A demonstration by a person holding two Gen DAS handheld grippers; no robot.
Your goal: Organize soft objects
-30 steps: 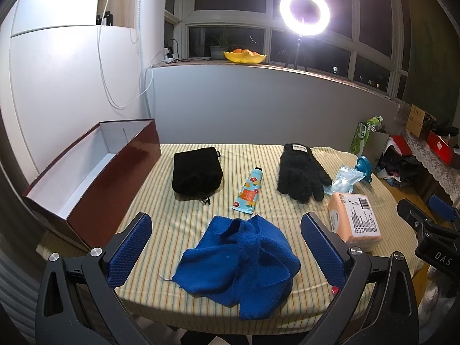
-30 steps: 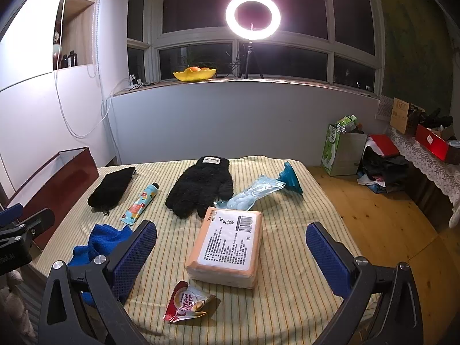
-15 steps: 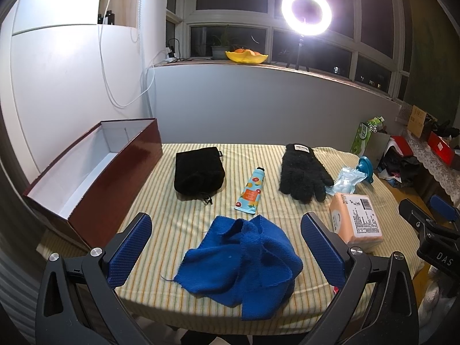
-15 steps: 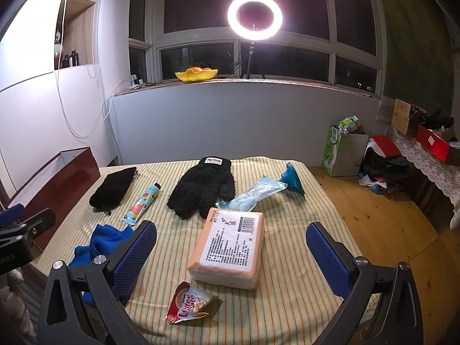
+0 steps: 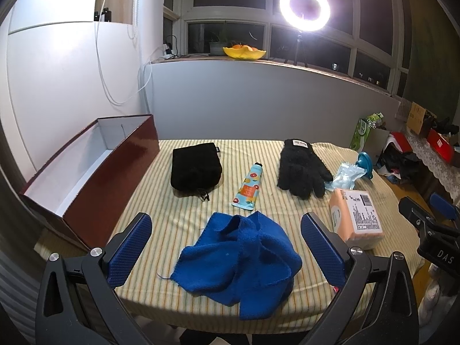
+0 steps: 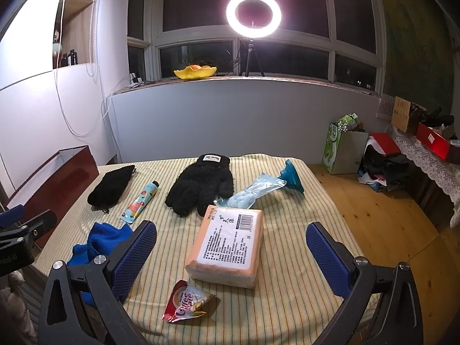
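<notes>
A crumpled blue cloth [image 5: 238, 258] lies at the table's near edge, between my left gripper's [image 5: 225, 231] open, empty fingers; it also shows in the right wrist view [image 6: 99, 244]. A black pouch [image 5: 196, 169] and a black fuzzy glove [image 5: 300, 169] lie farther back. An orange tissue pack [image 6: 227, 247] lies ahead of my right gripper [image 6: 231, 245], which is open and empty. An open dark-red box [image 5: 86, 169] with a white inside stands at the table's left edge.
A hand-cream tube [image 5: 249, 187] lies between pouch and glove. A clear blue packet [image 6: 250, 192] and a teal suction cup [image 6: 291, 175] lie at the back right. A coffee sachet [image 6: 187, 302] lies near the front edge. The striped tablecloth [image 6: 287, 287] covers the table.
Both views have shifted very slightly; the objects have not moved and both grippers stay open.
</notes>
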